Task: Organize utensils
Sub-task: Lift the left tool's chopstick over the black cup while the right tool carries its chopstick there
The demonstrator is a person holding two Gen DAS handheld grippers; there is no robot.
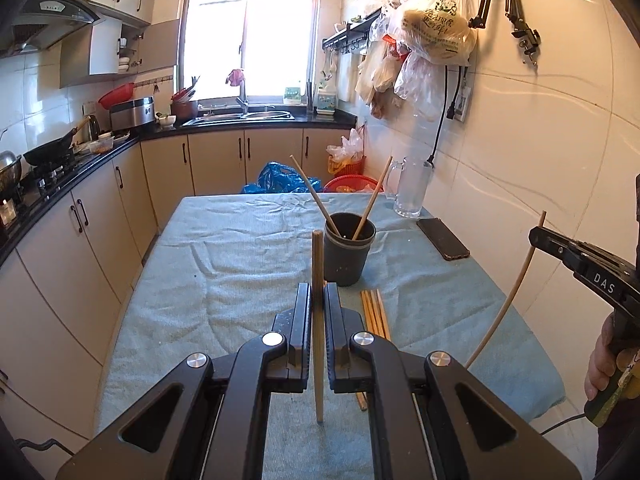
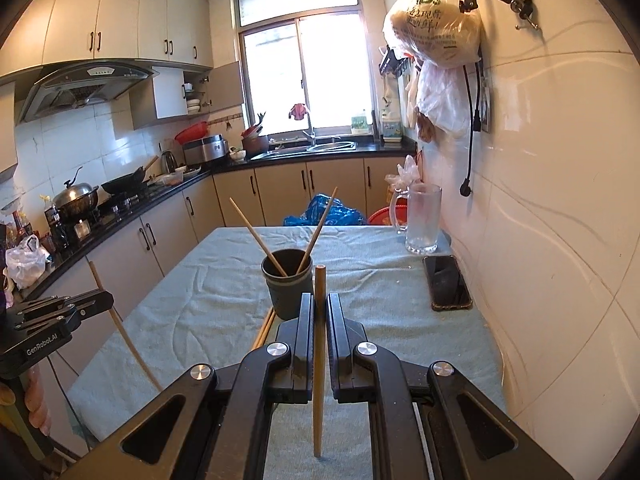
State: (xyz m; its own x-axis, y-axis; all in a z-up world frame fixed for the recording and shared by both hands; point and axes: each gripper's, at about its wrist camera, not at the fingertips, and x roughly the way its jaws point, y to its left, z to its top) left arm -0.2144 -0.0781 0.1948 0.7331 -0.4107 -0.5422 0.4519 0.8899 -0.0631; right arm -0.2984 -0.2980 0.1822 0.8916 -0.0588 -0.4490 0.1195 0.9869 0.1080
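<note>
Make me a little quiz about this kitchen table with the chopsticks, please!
1. How many chopsticks stand in the dark cup?
2. True or false: the left gripper is clamped on a chopstick.
3. What lies on the towel-covered table beside the wall? A) phone B) spoon C) plate

Key:
1. Two.
2. True; the right gripper holds one too.
3. A, the phone, near the glass mug. More loose chopsticks lie by the cup.

Matt wooden chopsticks (image 1: 318, 320), rumpled terry cloth (image 1: 240, 264) — glossy wall tiles (image 1: 540, 140), clear glass mug (image 1: 412, 188).
</note>
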